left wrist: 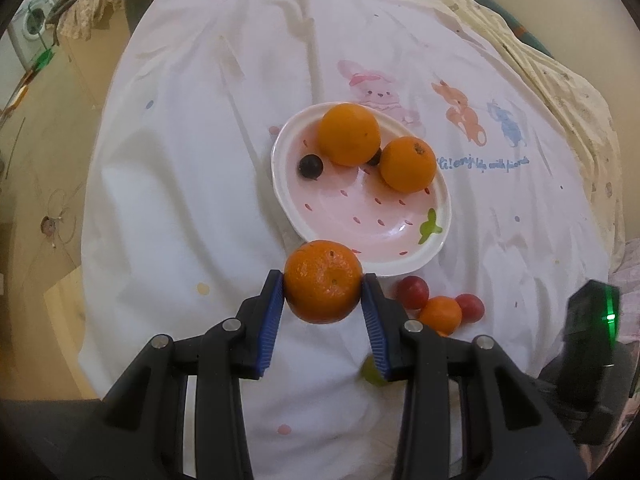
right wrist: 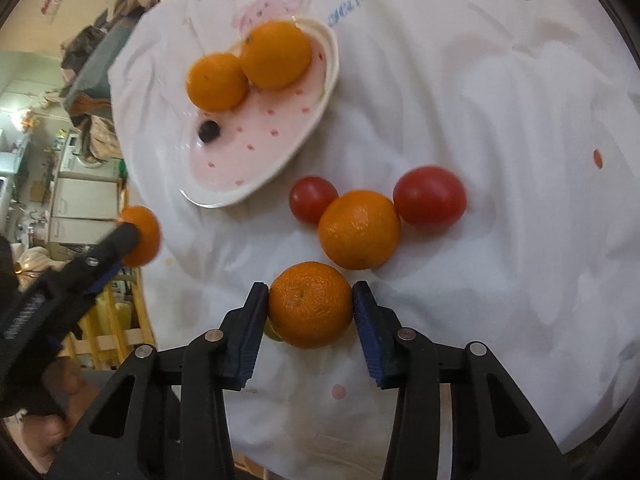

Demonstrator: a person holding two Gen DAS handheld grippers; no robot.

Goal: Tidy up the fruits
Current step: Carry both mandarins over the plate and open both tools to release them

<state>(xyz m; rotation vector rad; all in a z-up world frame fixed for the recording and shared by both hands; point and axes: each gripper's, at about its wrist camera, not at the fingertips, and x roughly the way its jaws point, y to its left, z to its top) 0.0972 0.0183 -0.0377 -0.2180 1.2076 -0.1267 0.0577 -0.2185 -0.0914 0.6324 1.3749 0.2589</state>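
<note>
My left gripper (left wrist: 324, 280) is shut on a mandarin (left wrist: 322, 286), held just in front of the pink strawberry plate (left wrist: 360, 216). The plate holds two oranges (left wrist: 349, 134) (left wrist: 408, 165) and two dark grapes (left wrist: 310, 166). My right gripper (right wrist: 310, 302) has both blue pads against a second mandarin (right wrist: 310, 306) lying on the white cloth. Beyond it lie another mandarin (right wrist: 359, 229) and two red tomatoes (right wrist: 313, 199) (right wrist: 430, 196). A green fruit (right wrist: 272, 330) peeks out under the gripped mandarin. The left gripper (right wrist: 132, 236) shows at the left of the right wrist view.
The white cartoon-print cloth (left wrist: 180, 160) covers the rounded table and is wrinkled. Its edge drops off at the left toward the floor (left wrist: 36, 160), a washing machine (left wrist: 32, 24) and wooden shelves (right wrist: 120, 328). A person's hand (right wrist: 52, 420) shows at the lower left.
</note>
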